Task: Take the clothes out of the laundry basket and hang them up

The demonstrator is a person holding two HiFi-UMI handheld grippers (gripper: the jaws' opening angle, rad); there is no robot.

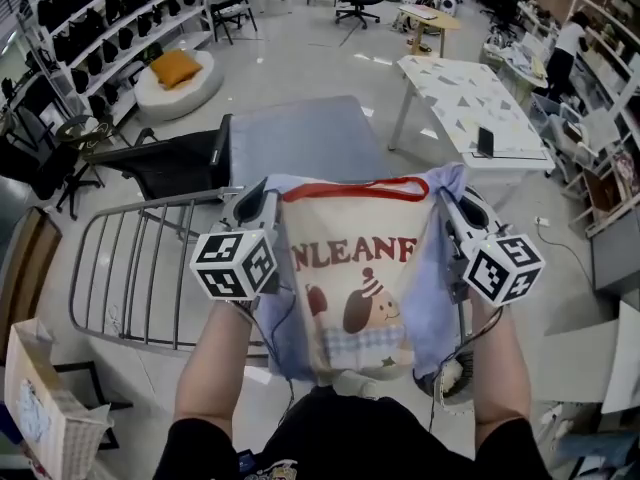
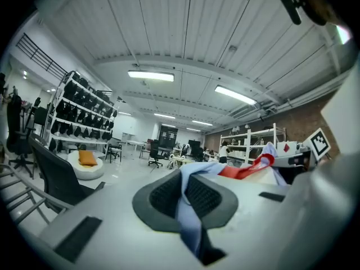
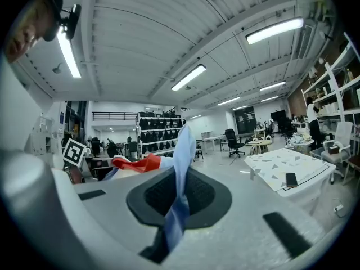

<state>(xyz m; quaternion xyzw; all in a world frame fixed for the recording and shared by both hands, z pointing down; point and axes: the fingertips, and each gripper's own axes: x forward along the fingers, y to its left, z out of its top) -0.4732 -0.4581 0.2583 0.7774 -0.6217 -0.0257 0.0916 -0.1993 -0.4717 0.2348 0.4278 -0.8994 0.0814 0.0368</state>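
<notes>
A child's T-shirt [image 1: 352, 278], cream in front with red neck trim, red lettering, a cartoon dog and pale blue sleeves, hangs spread between both grippers at chest height. My left gripper [image 1: 262, 200] is shut on its left shoulder; in the left gripper view blue cloth [image 2: 188, 207] is pinched between the black pads [image 2: 163, 196]. My right gripper [image 1: 452, 200] is shut on the right shoulder, and blue fabric [image 3: 179, 207] runs through its pads [image 3: 198, 194] in the right gripper view. A grey metal drying rack [image 1: 140, 268] stands below left. The laundry basket is not identifiable.
A dark office chair [image 1: 175, 163] and a grey-topped table [image 1: 300, 138] lie ahead beyond the rack. A white patterned table [image 1: 470, 103] holding a phone stands at the right. A paper bag [image 1: 45, 408] sits at the lower left. Shelving lines both sides of the room.
</notes>
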